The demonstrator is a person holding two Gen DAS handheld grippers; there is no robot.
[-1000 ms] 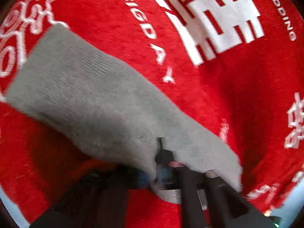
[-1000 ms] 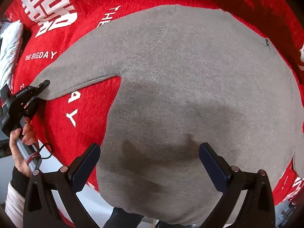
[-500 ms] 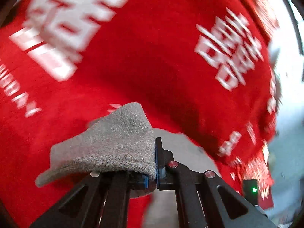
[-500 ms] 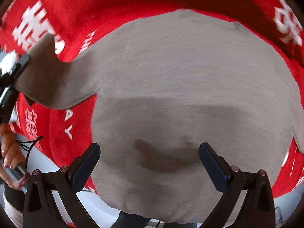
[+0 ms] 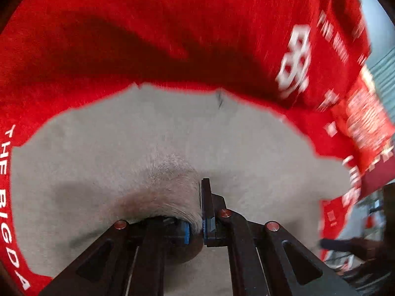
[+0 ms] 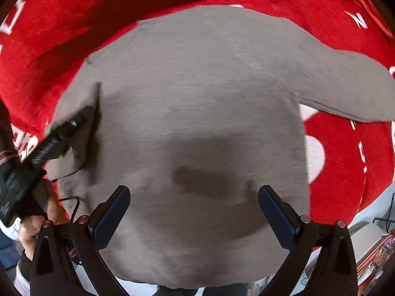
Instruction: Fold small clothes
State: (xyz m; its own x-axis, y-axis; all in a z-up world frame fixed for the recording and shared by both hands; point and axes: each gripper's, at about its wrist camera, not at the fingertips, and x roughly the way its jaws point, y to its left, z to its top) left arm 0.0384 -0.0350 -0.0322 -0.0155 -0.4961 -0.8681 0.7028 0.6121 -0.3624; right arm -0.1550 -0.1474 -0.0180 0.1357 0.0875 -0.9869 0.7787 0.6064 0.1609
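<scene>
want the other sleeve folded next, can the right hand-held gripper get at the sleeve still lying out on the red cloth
Probably yes. The right hand-held gripper is open and empty above the sweater, and the outstretched sleeve lies flat on the red cloth with nothing on it.

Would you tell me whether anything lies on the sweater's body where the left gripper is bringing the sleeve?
Nothing visible does. The left gripper is shut on the sleeve over the sweater's body, which lies bare on the red blanket. The right gripper hangs open above it.
</scene>
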